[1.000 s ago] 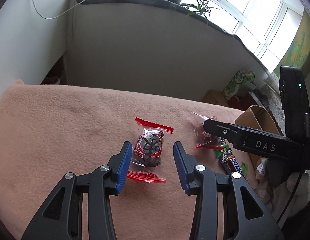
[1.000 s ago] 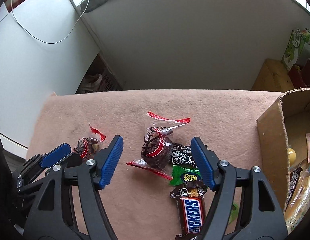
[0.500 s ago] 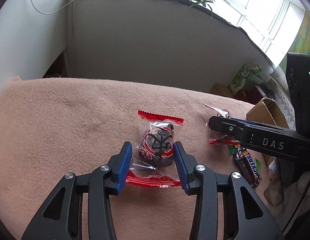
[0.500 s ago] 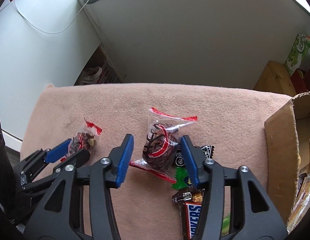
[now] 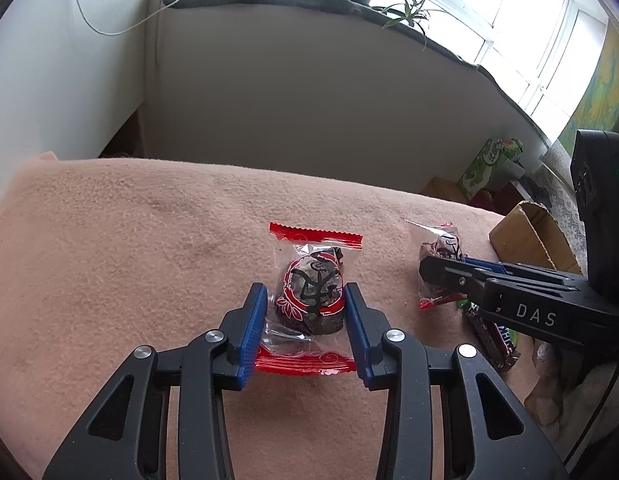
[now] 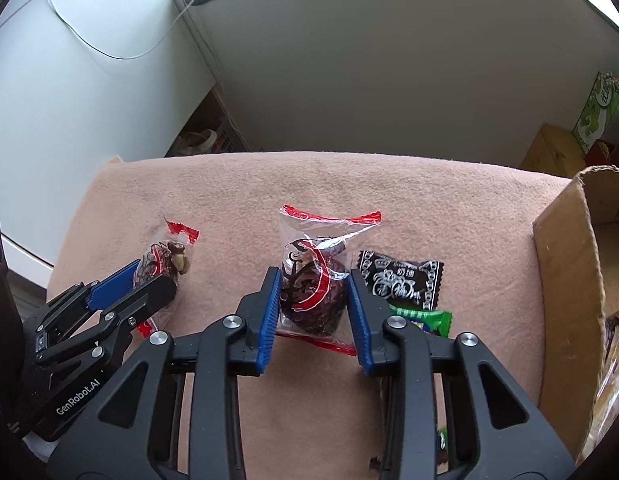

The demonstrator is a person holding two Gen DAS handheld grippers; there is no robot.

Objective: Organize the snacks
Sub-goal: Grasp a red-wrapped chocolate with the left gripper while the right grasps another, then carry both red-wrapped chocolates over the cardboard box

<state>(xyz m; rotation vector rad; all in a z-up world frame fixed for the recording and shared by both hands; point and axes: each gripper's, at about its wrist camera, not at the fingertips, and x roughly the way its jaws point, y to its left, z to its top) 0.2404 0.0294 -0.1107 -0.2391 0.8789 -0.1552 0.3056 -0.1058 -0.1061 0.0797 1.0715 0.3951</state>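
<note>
Two dark snacks in clear wrappers with red ends lie on a peach blanket (image 5: 129, 240). My left gripper (image 5: 304, 290) has one wrapped snack (image 5: 311, 304) between its blue pads; the jaws are closing and the pads touch the wrapper on both sides. In the right wrist view the left gripper (image 6: 153, 276) shows at the left with that snack (image 6: 169, 258). My right gripper (image 6: 313, 276) is closing on the other wrapped snack (image 6: 309, 300), pads pressing its sides. From the left wrist view the right gripper (image 5: 441, 268) reaches in from the right, partly hiding its snack (image 5: 443, 244).
A black sweet wrapper (image 6: 401, 284) and a green one (image 6: 425, 320) lie just right of the right gripper. A Snickers bar (image 5: 493, 340) lies under it. An open cardboard box (image 6: 565, 260) holding snacks stands at the blanket's right edge. A wall rises behind the blanket.
Both grippers have moved forward over their snacks. The right jaws narrowed from wide apart to the snack's sides; the left jaws narrowed onto theirs.
</note>
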